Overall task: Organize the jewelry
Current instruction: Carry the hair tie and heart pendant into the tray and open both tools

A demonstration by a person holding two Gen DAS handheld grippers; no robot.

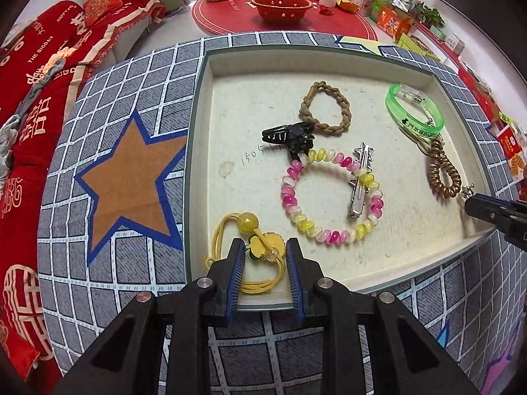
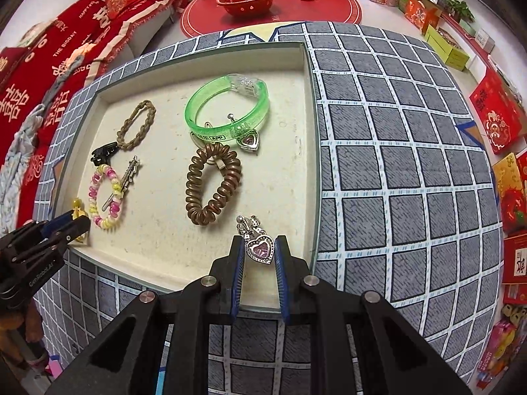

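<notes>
Grey grid-patterned cloth with star prints covers the table (image 2: 395, 164); a shallow cream tray with a green-grey rim (image 1: 210, 65) sits on it.

Silver earring with pink heart stone (image 2: 261, 248) lies at the tray's near edge, between the right gripper's (image 2: 258, 253) blue pads. Jaws narrowly parted, pads just beside the heart; whether they grip it, cannot tell. Its long axis runs away from the jaws.

Yellow elastic hair tie with bead and flower charm (image 1: 260, 247) sits at the tray's near-left corner, between the left gripper's (image 1: 265, 251) jaws, apparently open.

Further in the tray: green translucent bangle (image 2: 227, 108), printed "APP". Handwritten "1505" on the tray floor.
</notes>
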